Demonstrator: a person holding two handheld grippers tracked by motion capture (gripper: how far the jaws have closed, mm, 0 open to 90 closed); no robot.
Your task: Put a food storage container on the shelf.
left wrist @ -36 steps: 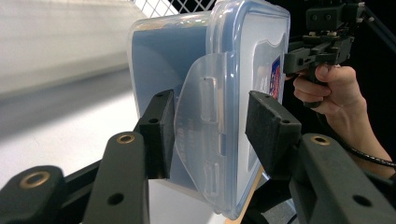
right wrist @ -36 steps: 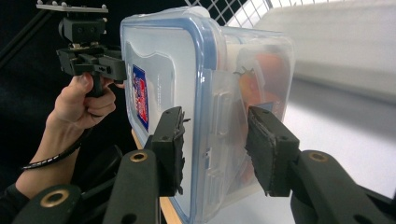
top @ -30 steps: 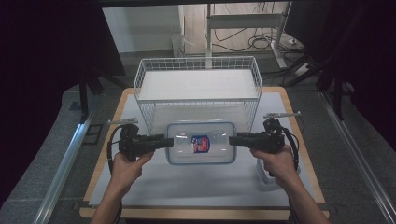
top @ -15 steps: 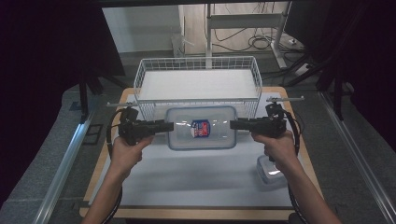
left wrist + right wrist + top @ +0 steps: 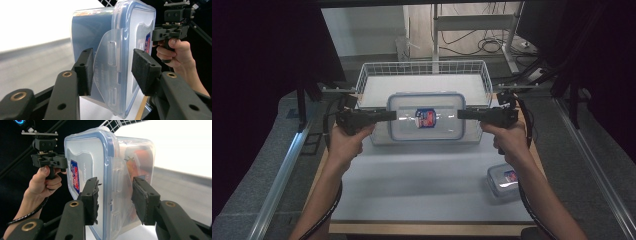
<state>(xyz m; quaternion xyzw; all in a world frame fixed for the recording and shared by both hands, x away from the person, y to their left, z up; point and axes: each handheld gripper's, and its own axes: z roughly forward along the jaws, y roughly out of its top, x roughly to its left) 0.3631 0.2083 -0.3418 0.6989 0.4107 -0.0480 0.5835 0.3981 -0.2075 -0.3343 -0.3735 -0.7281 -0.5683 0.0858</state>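
Spanning between left gripper [image 5: 393, 115] and right gripper [image 5: 460, 114], both clamping: container [image 5: 427, 120].

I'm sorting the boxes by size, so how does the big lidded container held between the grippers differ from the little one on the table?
The large container is far bigger than the small container. The large one is held up in front of the wire basket, gripped at each end by the left hand-held gripper and the right hand-held gripper; the small one rests on the table near the right forearm, untouched. Both are clear plastic with blue-trimmed lids and a red-blue label.
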